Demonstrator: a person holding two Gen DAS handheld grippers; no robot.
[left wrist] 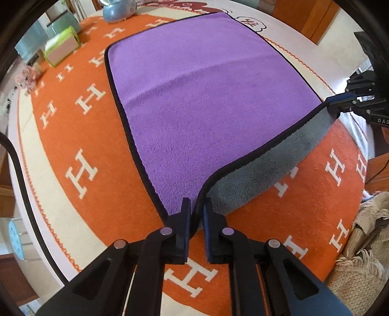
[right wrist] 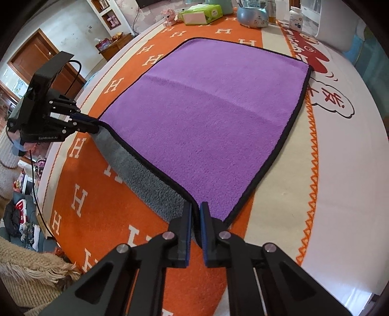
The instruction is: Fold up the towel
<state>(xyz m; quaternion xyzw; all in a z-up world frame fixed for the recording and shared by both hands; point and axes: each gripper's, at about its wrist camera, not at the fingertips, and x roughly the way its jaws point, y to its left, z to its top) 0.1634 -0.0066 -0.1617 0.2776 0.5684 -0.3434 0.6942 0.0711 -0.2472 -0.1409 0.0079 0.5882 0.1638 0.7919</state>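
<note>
With each near corner pinched shut, the left gripper [left wrist: 195, 206] and right gripper [right wrist: 196, 209] lift the purple towel's [left wrist: 194, 97] grey-backed edge, likely to fold it forward over the orange tablecloth [left wrist: 102, 194].

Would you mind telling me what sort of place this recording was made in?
Most likely a home living or dining room: a table under an orange H-patterned cloth, a tissue pack at its far end, and wooden doors behind.

The towel [left wrist: 206, 97] is fluffy plush cloth, purple above, grey beneath; the orange tablecloth [left wrist: 102, 209] looks matt woven; gripper fingers [right wrist: 186, 233] are matt black plastic.
</note>
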